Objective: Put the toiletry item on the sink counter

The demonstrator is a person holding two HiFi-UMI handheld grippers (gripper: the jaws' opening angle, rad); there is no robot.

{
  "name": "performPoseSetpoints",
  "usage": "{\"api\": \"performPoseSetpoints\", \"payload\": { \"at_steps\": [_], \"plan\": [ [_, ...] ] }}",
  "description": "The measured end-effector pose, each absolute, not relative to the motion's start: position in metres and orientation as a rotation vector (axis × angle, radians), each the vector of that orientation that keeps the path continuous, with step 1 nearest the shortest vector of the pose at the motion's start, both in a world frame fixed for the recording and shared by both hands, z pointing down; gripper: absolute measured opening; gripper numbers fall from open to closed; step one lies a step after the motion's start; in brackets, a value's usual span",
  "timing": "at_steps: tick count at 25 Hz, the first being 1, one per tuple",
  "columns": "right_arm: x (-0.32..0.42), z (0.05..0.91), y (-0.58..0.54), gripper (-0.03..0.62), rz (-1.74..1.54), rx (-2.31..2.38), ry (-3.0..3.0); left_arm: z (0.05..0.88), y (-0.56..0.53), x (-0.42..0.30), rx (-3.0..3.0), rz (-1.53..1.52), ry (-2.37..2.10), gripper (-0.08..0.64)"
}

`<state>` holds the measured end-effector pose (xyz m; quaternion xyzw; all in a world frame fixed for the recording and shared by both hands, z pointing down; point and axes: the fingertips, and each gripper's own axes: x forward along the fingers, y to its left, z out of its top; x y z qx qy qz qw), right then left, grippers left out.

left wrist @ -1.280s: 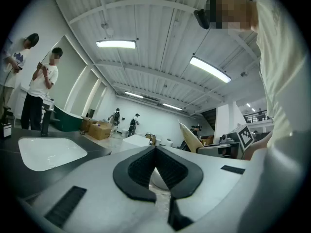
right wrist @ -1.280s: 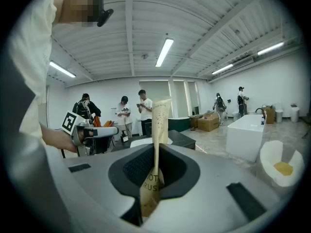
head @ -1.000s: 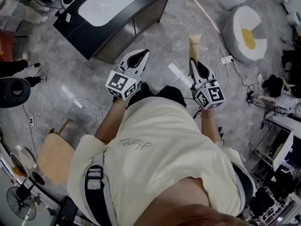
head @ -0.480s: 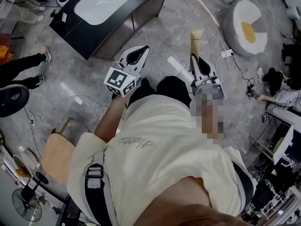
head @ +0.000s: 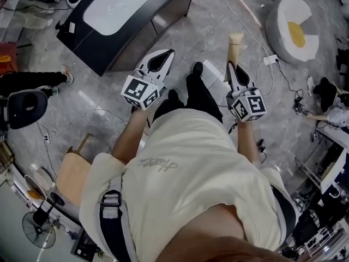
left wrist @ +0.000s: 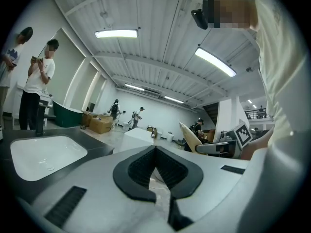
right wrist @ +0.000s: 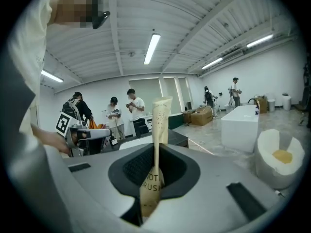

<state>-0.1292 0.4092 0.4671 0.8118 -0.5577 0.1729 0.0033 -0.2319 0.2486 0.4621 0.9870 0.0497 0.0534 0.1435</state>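
A beige toiletry tube [head: 235, 48] [right wrist: 156, 144] stands out past the tips of my right gripper [head: 231, 65] [right wrist: 155, 171], which is shut on it. My left gripper [head: 163, 57] [left wrist: 156, 152] is shut with nothing in it, its tips pressed together. The black sink counter [head: 98, 47] with its white basin [head: 122, 7] lies ahead and to the left in the head view. In the left gripper view the basin [left wrist: 43, 154] shows at the lower left. Both grippers are held in the air, short of the counter.
A round white seat with a yellow spot [head: 292, 29] stands at the far right, with cables and a power strip [head: 270, 60] on the grey floor. A wooden stool [head: 73, 173] is at the near left. People [right wrist: 132, 108] stand beyond the counter.
I have stepped forward: one foot now reaches out between the grippers, and both grippers have shifted slightly right in the view. The tube stays held in the right gripper.
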Motion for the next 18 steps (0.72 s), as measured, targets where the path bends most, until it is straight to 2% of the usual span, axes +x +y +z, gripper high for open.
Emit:
{"api": "performPoseSetpoints", "payload": {
  "at_steps": [5,18],
  "plan": [
    [-0.075,0.463,0.376,0.026,0.480,2.513,-1.854,0.460,0.231,-0.188,2.869,0.207,0.082,0.003],
    [0.106,0.447,0.349,0.026,0.438,2.489,-1.999,0.409,0.213,-0.012,2.946,0.193,0.030,0.003]
  ]
}}
